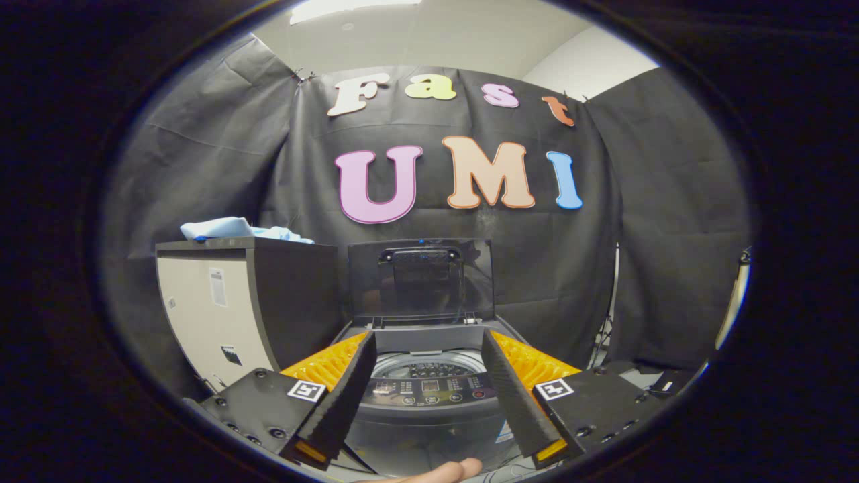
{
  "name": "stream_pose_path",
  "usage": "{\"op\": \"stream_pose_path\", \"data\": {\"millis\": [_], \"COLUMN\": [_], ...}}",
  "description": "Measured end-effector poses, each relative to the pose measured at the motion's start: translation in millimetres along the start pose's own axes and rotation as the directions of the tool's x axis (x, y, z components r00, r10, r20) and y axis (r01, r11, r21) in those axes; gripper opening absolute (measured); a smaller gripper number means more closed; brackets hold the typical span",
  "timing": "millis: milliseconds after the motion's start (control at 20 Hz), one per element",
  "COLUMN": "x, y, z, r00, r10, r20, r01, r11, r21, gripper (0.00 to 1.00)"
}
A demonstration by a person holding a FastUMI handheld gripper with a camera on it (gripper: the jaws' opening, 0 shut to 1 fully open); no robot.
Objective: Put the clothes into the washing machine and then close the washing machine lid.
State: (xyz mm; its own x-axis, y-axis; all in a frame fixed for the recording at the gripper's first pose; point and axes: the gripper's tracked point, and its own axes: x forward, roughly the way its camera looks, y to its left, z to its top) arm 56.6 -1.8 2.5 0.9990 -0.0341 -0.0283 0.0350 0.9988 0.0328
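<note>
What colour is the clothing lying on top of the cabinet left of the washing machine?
Light blue; the clothing shows best in the gripper view, beyond the open, empty jaws.

Tall cabinet [221, 308] w/ dark top, stand legs [607, 329] at booth wall

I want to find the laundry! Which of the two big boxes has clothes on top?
The cabinet, left of the washer: blue clothes lie on it. The washer's lid stands open. The gripper fingers are open, holding nothing.

Claw [427, 349] spread, washing machine [429, 396] lid [421, 278] raised
</note>
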Motion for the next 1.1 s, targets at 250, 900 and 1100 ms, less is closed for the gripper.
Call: {"op": "stream_pose_path", "data": {"millis": [250,900,1100], "x": [6.8,46.7,44.8], "y": [-1.2,13.8,27.3], "z": [2.4,1.1,13.6], "r00": [1.000,0.999,0.999], "r10": [0.006,0.012,0.014], "r20": [0.000,-0.052,-0.046], "r01": [-0.006,-0.014,-0.016], "r11": [1.000,0.999,0.999], "r21": [-0.008,-0.039,-0.045], "gripper": [0.97,0.98,0.97]}}
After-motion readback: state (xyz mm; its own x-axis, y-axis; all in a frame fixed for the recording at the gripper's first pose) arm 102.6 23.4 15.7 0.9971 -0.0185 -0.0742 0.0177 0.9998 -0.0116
